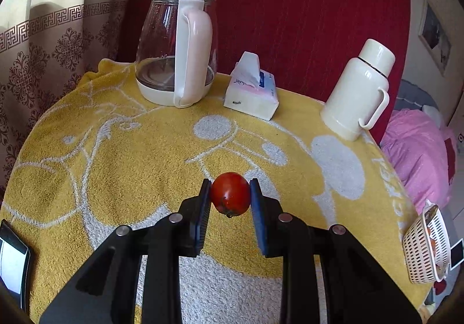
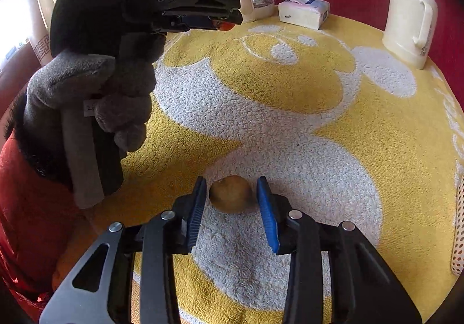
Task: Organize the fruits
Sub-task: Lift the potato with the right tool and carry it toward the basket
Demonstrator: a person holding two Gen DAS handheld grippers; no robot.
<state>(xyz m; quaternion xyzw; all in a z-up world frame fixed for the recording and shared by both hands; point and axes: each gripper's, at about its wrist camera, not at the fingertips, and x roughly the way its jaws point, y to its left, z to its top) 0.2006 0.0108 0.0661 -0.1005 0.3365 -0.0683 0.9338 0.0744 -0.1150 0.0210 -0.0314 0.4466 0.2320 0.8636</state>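
My left gripper (image 1: pixel 230 182) is shut on a red tomato (image 1: pixel 230 193), which hangs above the yellow towel, stem end toward the camera. The right wrist view shows the same gripper (image 2: pixel 229 19) at the upper left in a grey-gloved hand (image 2: pixel 95 92), with the tomato (image 2: pixel 226 26) peeking out at its tip. My right gripper (image 2: pixel 232 180) is down on the towel, its blue pads (image 2: pixel 268 216) closed against both sides of a round yellow-brown fruit (image 2: pixel 230 195). A white perforated basket (image 1: pixel 426 248) stands at the table's right edge with some fruit inside.
A yellow and white towel (image 1: pixel 121 155) covers the round table. At the back stand a glass kettle (image 1: pixel 177 54), a tissue pack (image 1: pixel 252 92) and a cream thermos (image 1: pixel 356 89). A phone (image 1: pixel 13 263) lies at the left edge. The basket wall (image 2: pixel 458 225) shows at the right.
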